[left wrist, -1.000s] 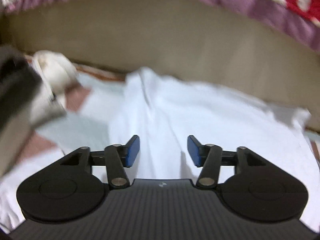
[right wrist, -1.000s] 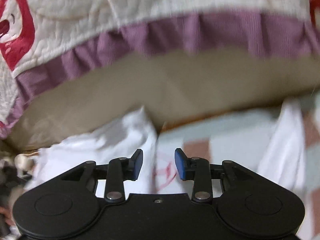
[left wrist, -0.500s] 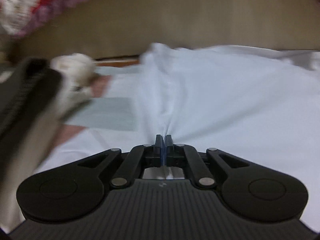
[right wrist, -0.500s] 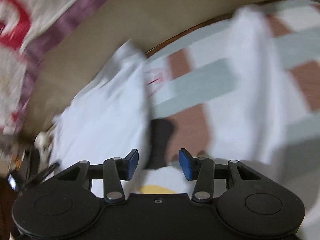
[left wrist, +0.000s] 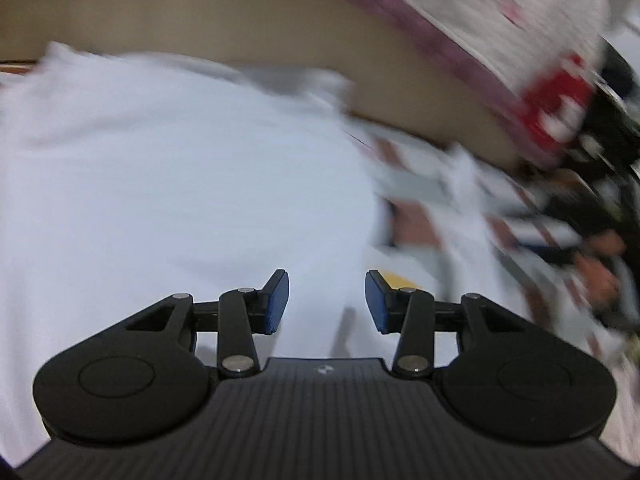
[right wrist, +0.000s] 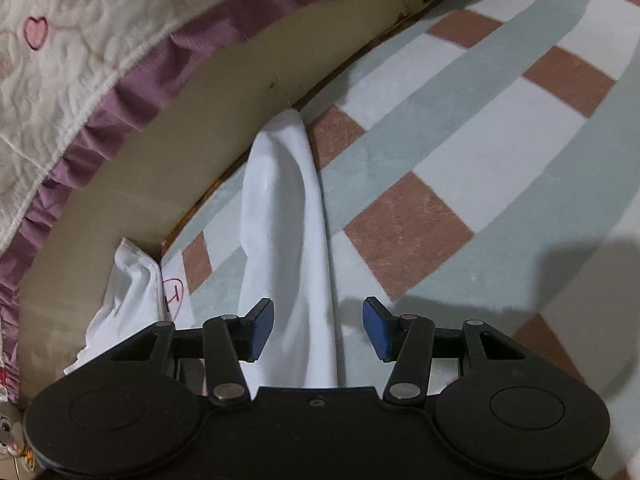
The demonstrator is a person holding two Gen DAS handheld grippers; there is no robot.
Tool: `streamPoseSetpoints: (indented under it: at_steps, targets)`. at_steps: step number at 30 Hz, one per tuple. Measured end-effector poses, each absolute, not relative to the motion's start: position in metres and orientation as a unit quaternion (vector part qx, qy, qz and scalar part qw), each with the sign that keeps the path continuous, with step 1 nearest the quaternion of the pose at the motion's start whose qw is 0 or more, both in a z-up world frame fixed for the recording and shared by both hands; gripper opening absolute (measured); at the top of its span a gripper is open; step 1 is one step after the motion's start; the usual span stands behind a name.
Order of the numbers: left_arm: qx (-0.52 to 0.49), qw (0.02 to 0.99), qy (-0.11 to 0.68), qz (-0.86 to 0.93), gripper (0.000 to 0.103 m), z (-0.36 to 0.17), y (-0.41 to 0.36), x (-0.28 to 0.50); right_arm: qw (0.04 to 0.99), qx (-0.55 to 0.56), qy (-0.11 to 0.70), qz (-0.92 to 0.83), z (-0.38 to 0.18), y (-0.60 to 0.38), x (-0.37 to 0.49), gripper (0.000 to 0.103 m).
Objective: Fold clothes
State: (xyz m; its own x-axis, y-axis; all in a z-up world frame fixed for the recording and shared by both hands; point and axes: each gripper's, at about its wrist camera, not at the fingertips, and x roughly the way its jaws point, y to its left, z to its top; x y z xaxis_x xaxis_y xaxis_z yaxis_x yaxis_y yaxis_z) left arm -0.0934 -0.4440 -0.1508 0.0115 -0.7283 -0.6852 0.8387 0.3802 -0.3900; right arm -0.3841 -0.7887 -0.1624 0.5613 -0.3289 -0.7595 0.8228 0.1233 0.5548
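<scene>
Left gripper (left wrist: 326, 302): fingers spread, empty, over white garment (left wrist: 168, 184)
Right gripper (right wrist: 318, 330): spread, empty, astride a sleeve (right wrist: 286, 216)
Edge: sleeve tip meets bed base (right wrist: 152, 168)
Room: checked rug (right wrist: 460, 152), bare rightward
Writing: red circled "T" (right wrist: 173, 292)

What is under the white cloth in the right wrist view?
The white cloth lies on a checked rug of grey, white and brown squares. The rug part beneath the cloth is covered, so anything there cannot be seen.

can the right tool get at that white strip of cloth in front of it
Probably yes. The right tool is open, and the white cloth strip already runs up between its fingers, lying on the checked rug with nothing over it.
</scene>
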Motion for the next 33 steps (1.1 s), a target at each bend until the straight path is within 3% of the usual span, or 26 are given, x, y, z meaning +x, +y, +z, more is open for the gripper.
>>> streamPoseSetpoints:
  at_steps: [2, 12, 13, 14, 15, 22, 28, 33]
  targets:
    - [0.074, 0.7, 0.44, -0.558, 0.041, -0.16, -0.452, -0.109, 0.72, 0.502, 0.243, -0.413, -0.167, -0.792, -0.372, 0.049]
    - [0.045, 0.685, 0.492, -0.536, 0.041, -0.186, -0.453, -0.099, 0.805, 0.321, 0.274, -0.417, -0.187, -0.807, -0.32, 0.049]
    - [0.042, 0.685, 0.495, -0.533, 0.041, -0.188, -0.452, -0.098, 0.817, 0.296, 0.278, -0.41, -0.189, -0.805, -0.317, 0.04]
    - [0.041, 0.684, 0.497, -0.533, 0.041, -0.188, -0.451, -0.098, 0.825, 0.283, 0.28, -0.402, -0.189, -0.804, -0.316, 0.007]
    - [0.039, 0.682, 0.499, -0.533, 0.041, -0.189, -0.451, -0.098, 0.829, 0.277, 0.281, -0.396, -0.187, -0.804, -0.316, 0.003]
    - [0.047, 0.653, 0.506, -0.562, 0.042, -0.186, -0.456, -0.106, 0.819, 0.232, 0.205, -0.483, -0.099, -0.761, -0.393, 0.003]
    - [0.064, 0.638, 0.502, -0.58, 0.046, -0.187, -0.47, -0.119, 0.774, 0.171, 0.298, -0.531, -0.095, -0.739, -0.457, 0.003]
    - [0.071, 0.604, 0.508, -0.61, 0.044, -0.19, -0.482, -0.134, 0.756, 0.166, 0.326, -0.542, -0.103, -0.717, -0.496, 0.002]
